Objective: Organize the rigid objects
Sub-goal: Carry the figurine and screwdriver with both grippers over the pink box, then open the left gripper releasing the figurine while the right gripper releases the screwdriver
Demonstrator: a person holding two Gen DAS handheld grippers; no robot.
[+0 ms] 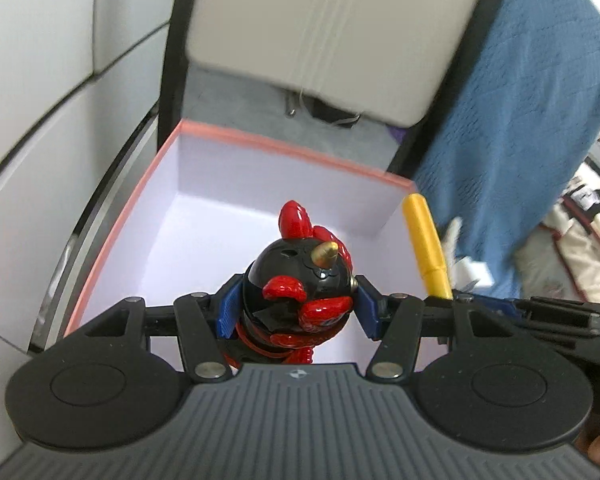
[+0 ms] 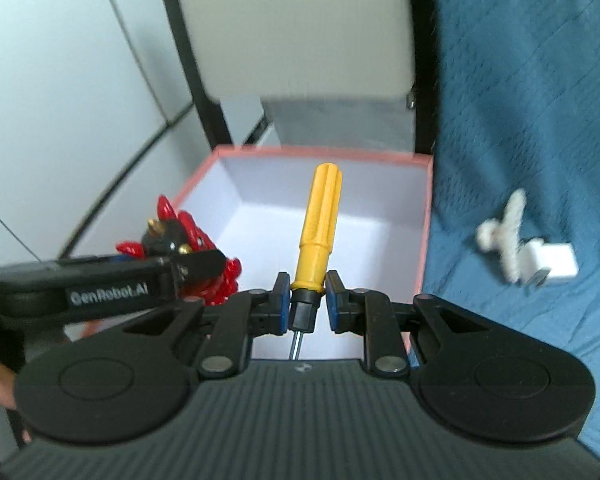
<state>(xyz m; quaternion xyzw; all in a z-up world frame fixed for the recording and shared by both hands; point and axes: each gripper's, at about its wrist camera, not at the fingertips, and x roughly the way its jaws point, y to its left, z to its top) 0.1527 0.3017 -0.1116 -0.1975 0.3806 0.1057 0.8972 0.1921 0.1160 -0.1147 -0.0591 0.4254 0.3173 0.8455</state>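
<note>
In the left wrist view, we are seeing the left gripper [image 1: 296, 312] clamping a red and black toy figure [image 1: 300, 280] between its blue pads [image 1: 229, 314], the figure's gold horn pointing up and away from the camera. The figure is hanging over the open white box with a pink rim [image 1: 140, 196], above the box's near part. To the right of the figure, a yellow screwdriver handle [image 1: 426, 240] is sticking up over the box's right wall, held by the right gripper [image 1: 480, 304], whose black links are entering from the right edge. Beyond the box's right wall a blue cloth [image 1: 520, 120] is lying, with a small white object [image 1: 466, 262] on it.

In the right wrist view, we are looking at the right gripper [image 2: 308, 300] gripping the screwdriver [image 2: 318, 232] at its black collar, yellow handle pointing forward over the box [image 2: 426, 216] interior, metal shaft pointing back toward the camera. Left of the screwdriver, the left gripper [image 2: 172, 268] is reaching across the box's left rim with the toy figure [image 2: 180, 236]. Right of the box, the white object [image 2: 540, 260] is resting on the blue cloth [image 2: 520, 120], well apart from the box.
</note>
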